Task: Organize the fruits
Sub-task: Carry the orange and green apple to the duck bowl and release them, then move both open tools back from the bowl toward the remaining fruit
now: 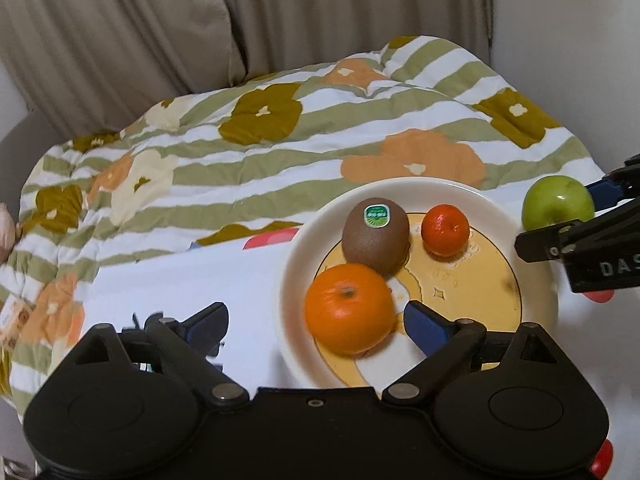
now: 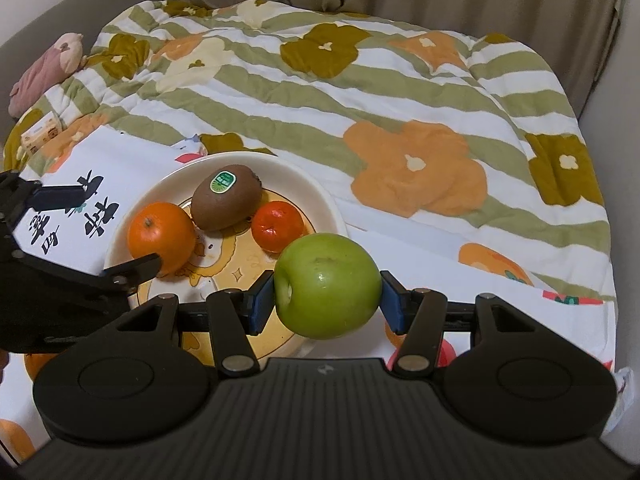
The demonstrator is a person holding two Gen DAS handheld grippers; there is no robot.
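Right claw [image 2: 327, 298] grips the green apple [image 2: 328, 285] across its smooth, firm, rounded flanks, likely slippery; left claw [image 1: 316, 322] released around the orange [image 1: 350, 307].

A cream plate [image 2: 320, 196] with a yellow cartoon centre sits left of centre in the right wrist view. On it lie a large orange [image 2: 160, 236] at the left, a brown kiwi [image 2: 226, 204] with a green sticker behind, and a small reddish mandarin [image 2: 276, 228]. A green apple [image 2: 328, 284], stem sideways, hangs lower centre, above the plate's near rim.
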